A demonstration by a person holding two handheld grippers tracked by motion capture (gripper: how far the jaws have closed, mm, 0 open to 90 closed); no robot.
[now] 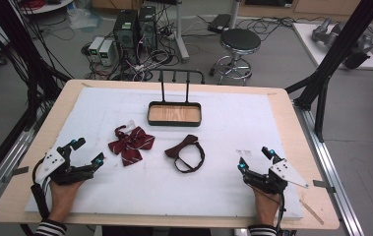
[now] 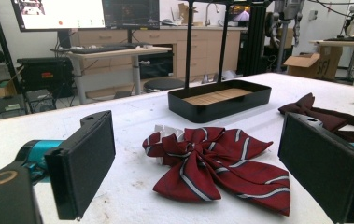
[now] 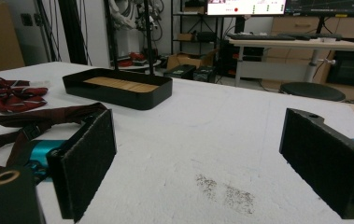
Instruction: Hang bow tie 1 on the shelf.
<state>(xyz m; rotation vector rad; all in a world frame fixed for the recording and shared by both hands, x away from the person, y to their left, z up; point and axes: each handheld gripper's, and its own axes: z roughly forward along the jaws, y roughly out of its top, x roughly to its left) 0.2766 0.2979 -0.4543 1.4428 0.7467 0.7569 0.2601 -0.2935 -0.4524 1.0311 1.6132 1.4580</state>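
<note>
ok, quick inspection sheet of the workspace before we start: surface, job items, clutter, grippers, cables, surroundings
Surface: white mat on a wooden table; dark smudge near the right gripper in the right gripper view.
Job's things: striped red bow tie left of centre; plain dark bow tie with its strap looped, beside it; black tray with wooden floor and a rack of hooks behind them, nothing in it.
Clutter: nothing seen on the mat.
Grippers: left gripper and right gripper rest at the near corners, jaws open, holding nothing.
Cables: one trails from each gripper; tangle on the floor beyond the table.
Surroundings: computer towers, stool, black frame posts.
</note>
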